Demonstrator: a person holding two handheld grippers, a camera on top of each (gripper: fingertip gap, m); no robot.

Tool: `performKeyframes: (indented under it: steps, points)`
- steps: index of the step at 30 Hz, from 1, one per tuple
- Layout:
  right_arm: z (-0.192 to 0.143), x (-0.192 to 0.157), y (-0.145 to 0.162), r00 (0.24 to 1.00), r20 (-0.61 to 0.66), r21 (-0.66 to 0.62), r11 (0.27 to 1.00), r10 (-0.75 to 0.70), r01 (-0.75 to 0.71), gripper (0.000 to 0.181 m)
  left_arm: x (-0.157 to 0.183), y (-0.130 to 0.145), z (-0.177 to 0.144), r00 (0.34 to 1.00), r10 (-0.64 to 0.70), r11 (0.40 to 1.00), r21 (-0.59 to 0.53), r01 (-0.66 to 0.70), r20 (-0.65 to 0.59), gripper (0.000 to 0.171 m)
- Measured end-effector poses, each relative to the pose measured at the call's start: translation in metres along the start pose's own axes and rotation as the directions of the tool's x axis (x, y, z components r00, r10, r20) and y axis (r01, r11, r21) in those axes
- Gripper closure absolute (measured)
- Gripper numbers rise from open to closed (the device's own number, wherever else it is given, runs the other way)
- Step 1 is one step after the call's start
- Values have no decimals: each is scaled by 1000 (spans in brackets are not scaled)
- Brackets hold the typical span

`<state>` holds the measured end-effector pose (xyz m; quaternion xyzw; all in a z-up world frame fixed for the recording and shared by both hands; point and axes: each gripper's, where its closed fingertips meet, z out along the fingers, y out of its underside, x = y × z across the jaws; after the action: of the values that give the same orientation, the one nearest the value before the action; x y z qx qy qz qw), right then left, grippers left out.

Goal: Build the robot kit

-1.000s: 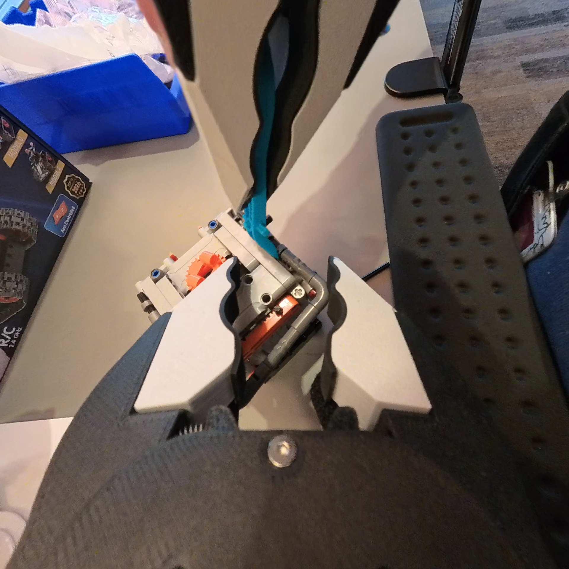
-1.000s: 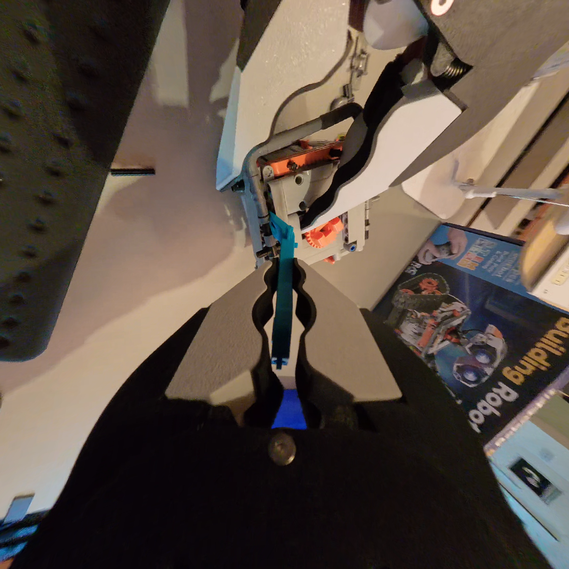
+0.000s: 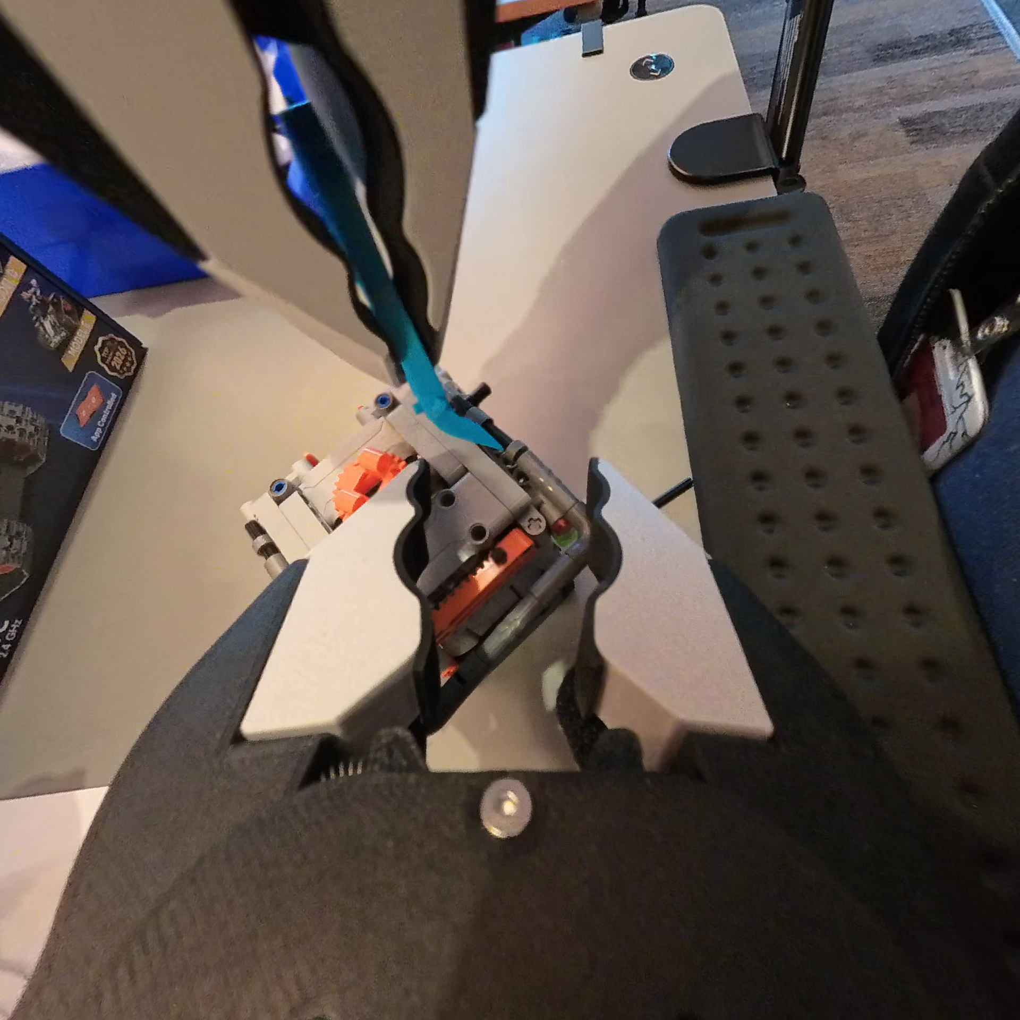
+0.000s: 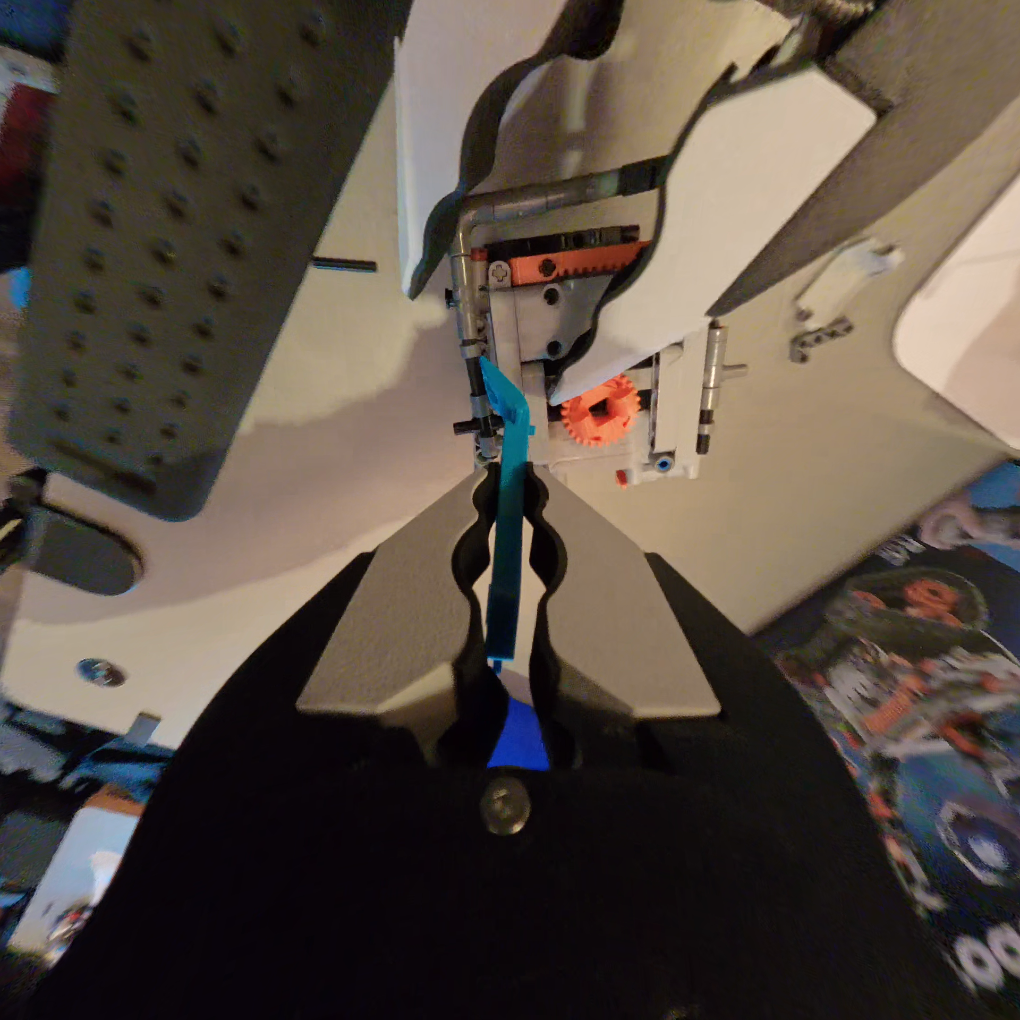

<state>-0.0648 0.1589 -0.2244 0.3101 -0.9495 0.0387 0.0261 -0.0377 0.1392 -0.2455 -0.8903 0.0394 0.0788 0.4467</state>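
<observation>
Our left tongs (image 3: 505, 557) clamp the grey-and-orange brick assembly (image 3: 469, 530) above the pale bench (image 3: 579, 221); our right tongs (image 4: 508, 497) pinch a slim teal pry tool (image 4: 505, 552), its wedge tip at the assembly's dark axle. We judge prying is underway, needing steady leverage. Beyond the assembly lies a glossy printed box (image 3: 49, 452)
</observation>
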Motion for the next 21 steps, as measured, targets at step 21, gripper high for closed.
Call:
performKeyframes:
  steps: [21]
  points:
    - [1, 0, 42, 977, -81, 29, 981, 196, -194, 176, -2, -2, 2, 1000, -20, 1000, 2, 20, -5, 115]
